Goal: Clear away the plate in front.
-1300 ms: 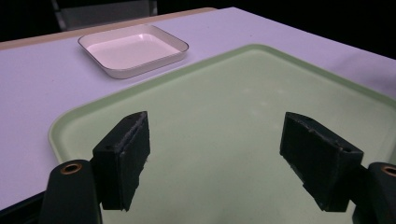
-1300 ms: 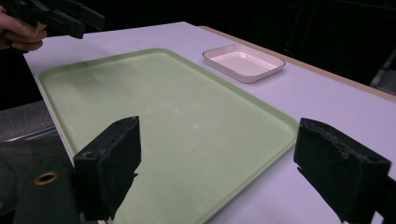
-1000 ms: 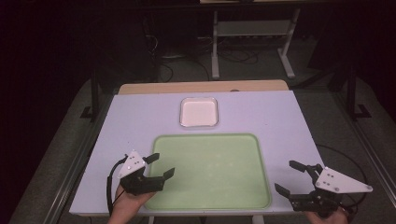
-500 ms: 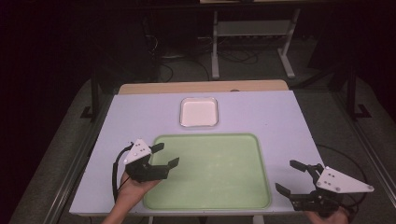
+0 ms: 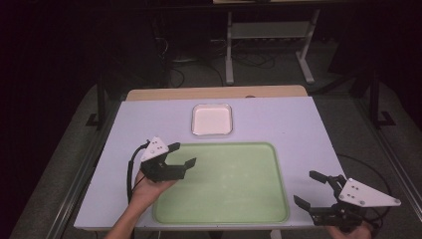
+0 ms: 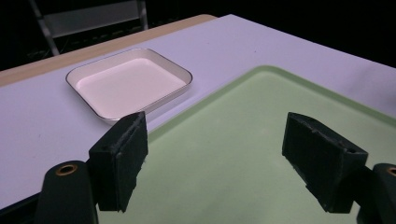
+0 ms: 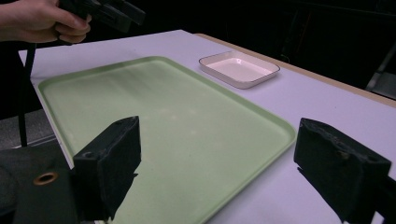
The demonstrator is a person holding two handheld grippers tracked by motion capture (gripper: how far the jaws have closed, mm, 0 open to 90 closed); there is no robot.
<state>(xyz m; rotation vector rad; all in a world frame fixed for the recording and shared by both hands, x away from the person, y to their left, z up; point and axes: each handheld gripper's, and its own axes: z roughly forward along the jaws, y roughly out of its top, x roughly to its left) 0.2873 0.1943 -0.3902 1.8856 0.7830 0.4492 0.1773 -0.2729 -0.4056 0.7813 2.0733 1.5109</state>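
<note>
A large pale green tray point(image 5: 224, 181) lies flat on the white table, also seen as the green tray point(image 6: 243, 154) and the green tray point(image 7: 154, 116). Behind it sits a small white square dish point(image 5: 212, 119), the same dish point(image 6: 128, 81) and dish point(image 7: 239, 69) in the gripper views; it holds nothing. My left gripper point(image 5: 181, 155) hovers open over the tray's left edge, held by a hand. Off the tray's front right corner my right gripper point(image 5: 311, 189) stands open, jaws wide apart with nothing between them.
A wooden strip point(image 5: 214, 93) runs along the table's far edge. Beyond it stands a metal rack point(image 5: 268, 40) with cables on a dark floor. Bare white tabletop point(image 5: 303, 124) spreads around the dish and right of the tray.
My left gripper has moved forward and to the right, rising over the tray's left edge. The right gripper has stayed nearly still.
</note>
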